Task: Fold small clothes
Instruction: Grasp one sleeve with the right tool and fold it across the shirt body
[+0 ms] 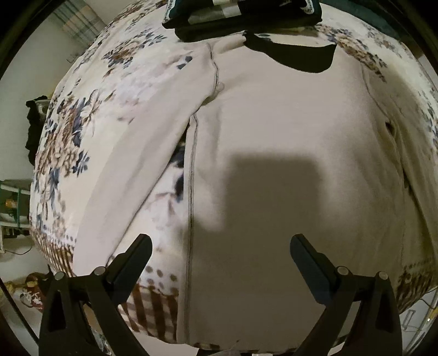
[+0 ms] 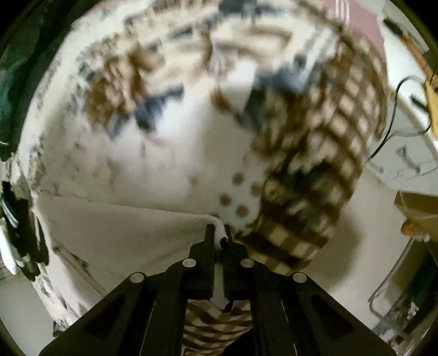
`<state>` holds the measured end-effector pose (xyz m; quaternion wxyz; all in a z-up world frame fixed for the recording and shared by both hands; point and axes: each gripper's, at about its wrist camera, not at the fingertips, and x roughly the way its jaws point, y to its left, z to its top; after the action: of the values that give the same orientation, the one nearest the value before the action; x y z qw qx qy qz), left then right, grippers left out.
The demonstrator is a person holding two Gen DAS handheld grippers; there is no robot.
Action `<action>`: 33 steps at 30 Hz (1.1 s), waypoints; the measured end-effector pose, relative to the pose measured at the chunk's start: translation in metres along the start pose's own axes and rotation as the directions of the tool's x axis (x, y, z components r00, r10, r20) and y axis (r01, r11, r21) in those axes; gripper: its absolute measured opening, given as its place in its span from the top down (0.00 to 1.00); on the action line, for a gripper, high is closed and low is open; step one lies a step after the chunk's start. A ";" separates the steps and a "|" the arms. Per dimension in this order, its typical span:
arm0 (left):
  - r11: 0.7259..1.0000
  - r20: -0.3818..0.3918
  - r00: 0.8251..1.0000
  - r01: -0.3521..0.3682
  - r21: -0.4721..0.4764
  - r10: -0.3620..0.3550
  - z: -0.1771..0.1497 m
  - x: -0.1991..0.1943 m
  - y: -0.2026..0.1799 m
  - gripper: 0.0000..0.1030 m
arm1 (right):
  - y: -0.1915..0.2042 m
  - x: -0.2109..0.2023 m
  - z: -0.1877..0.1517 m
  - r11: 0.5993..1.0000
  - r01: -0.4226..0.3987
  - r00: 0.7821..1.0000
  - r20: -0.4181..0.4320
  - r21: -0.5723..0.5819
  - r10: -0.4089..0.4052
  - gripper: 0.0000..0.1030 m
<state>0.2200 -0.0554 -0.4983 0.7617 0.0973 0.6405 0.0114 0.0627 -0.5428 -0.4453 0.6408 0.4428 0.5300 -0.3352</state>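
Beige garment [image 1: 273, 131] lies spread flat across a floral bedspread [image 1: 82, 131] on a bed, filling the left wrist view from centre out to 3 o'clock. Its dark collar [image 1: 295, 56] sits near 12 o'clock, just below a folded dark item [image 1: 241, 19] at the top edge. A sleeve [image 1: 131, 169] angles away toward 7 o'clock, with a stitched side seam [image 1: 191, 178] running down the middle. The left gripper [image 1: 220, 243] hovers above the cloth with its fingers spread wide and grasping nothing; a square shadow [image 1: 271, 191] falls on the fabric between them.

In the right wrist view, blurred by motion, the right gripper [image 2: 219, 232] has its fingers clenched on a rolled edge of the beige garment [image 2: 123, 227], which stretches from centre toward 9 o'clock. The floral bedspread [image 2: 164, 142] fills the upper frame, its brown checked border [image 2: 328, 153] dropping off toward 3 o'clock. A black cable [image 2: 394, 109] trails across a pale surface at 2 o'clock.
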 end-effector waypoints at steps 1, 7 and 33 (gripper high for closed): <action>1.000 0.002 1.000 0.008 -0.002 -0.008 0.001 -0.001 0.001 0.00 | -0.004 -0.003 0.003 1.000 -0.004 1.000 0.020 0.002 0.004 0.97; 0.999 0.021 0.999 0.030 -0.020 -0.030 0.005 -0.005 0.008 0.00 | -0.023 0.010 0.013 0.998 0.000 0.996 0.092 -0.058 0.006 0.97; 0.918 -0.038 0.991 -0.130 -0.375 0.125 -0.088 0.008 0.189 0.00 | 0.230 0.241 -0.485 0.112 -0.256 0.936 -0.275 -0.960 -0.221 0.97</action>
<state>0.1560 0.1430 -0.4896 0.7595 -0.0093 0.6239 0.1842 0.1357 0.0026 -0.6544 0.6681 -0.0399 0.7163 0.1976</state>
